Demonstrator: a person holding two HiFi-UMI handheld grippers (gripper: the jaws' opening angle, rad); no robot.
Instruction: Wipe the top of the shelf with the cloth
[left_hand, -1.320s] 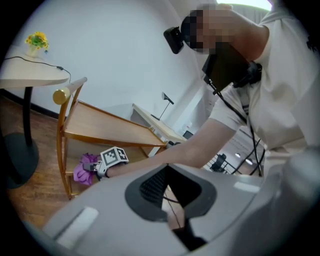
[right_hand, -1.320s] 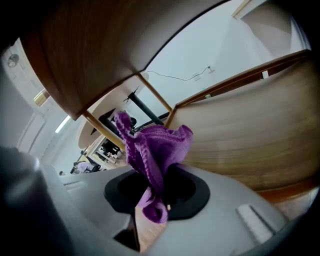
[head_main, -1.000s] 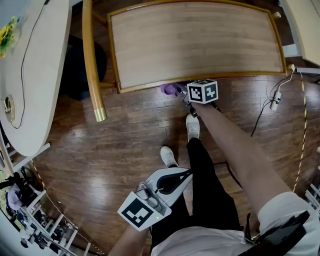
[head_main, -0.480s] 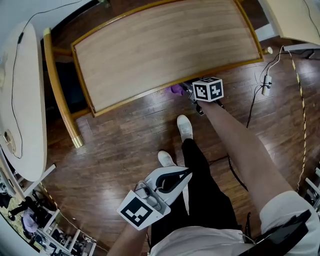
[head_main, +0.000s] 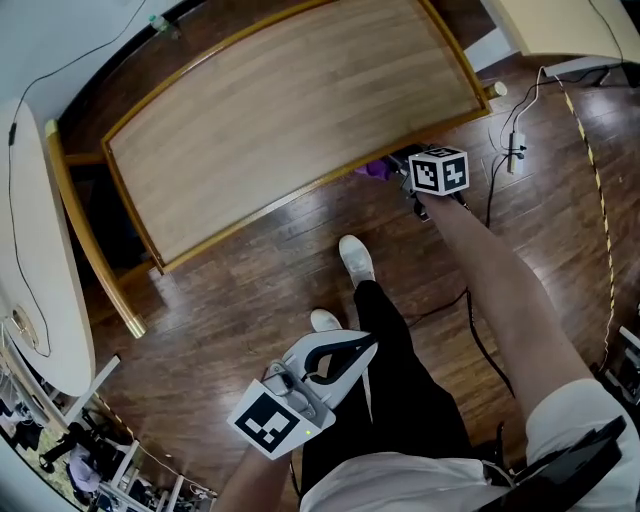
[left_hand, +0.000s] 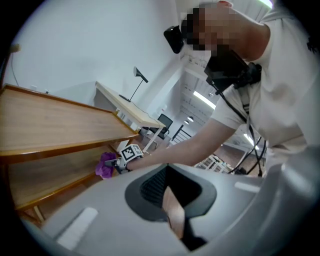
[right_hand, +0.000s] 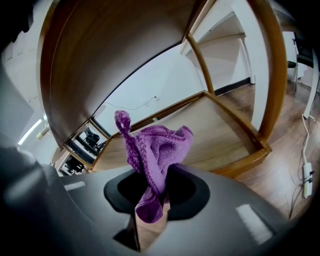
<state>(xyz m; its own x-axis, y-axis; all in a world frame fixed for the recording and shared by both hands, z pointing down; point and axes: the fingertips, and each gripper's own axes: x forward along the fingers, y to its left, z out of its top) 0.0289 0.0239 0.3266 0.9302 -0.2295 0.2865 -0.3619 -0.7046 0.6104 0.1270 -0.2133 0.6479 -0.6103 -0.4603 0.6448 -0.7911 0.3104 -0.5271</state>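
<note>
We have the cloth (right_hand: 160, 150) pinched in our right gripper (right_hand: 150, 220), at the front edge of the shelf (head_main: 290, 120), just under its top board. The jaws press together on its lower folds. It is purple, knitted and bunched, with one corner sticking up.

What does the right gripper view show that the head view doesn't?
Only the right gripper view: the purple cloth clamped in the right gripper's tongs, the top board's underside, a lower shelf board. Only the head view: the shelf's top surface, the left gripper low by the person's legs, a white shoe. Both: the cloth and the wooden shelf.
</note>
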